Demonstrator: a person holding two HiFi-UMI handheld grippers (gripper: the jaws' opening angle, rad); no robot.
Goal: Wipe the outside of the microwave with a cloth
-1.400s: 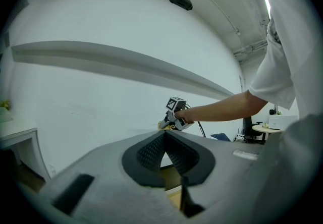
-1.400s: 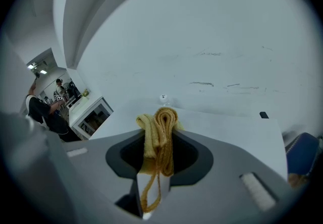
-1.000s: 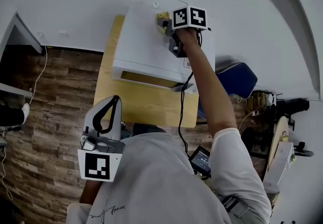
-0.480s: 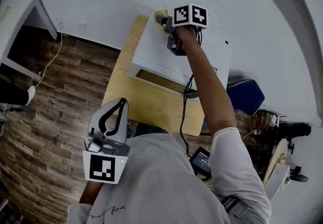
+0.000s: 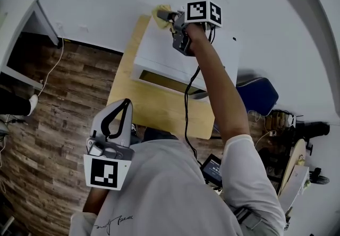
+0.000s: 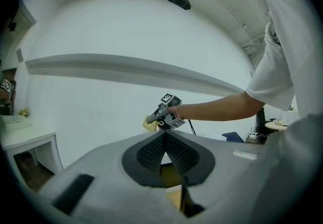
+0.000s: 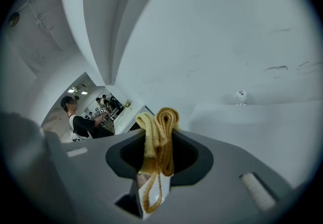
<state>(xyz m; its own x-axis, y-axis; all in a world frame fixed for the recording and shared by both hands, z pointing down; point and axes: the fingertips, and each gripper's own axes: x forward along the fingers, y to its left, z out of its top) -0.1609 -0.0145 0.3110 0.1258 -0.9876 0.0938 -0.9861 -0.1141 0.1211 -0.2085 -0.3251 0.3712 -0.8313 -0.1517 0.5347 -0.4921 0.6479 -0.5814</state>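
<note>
Head view. One microwave [image 5: 178,54] stands on one wooden table [image 5: 151,107], its long axis running roughly 9 to 3 o'clock and dipping slightly at the right. One yellow cloth [image 5: 161,15] lies at the far-left corner of its top, at about 11 o'clock on the casing, touching or just above it. The right gripper [image 5: 167,16] pinches this cloth. In the right gripper view the folded cloth [image 7: 159,140] sticks out between the clamped jaws, with the white top [image 7: 262,127] at 3 o'clock. The unwiped top therefore lies toward 5 o'clock from the jaws. The left gripper [image 5: 121,104] is well apart at 7 o'clock. Its jaws are pressed together on nothing [image 6: 164,134]. There are two grippers, and the right is the nearer.
</note>
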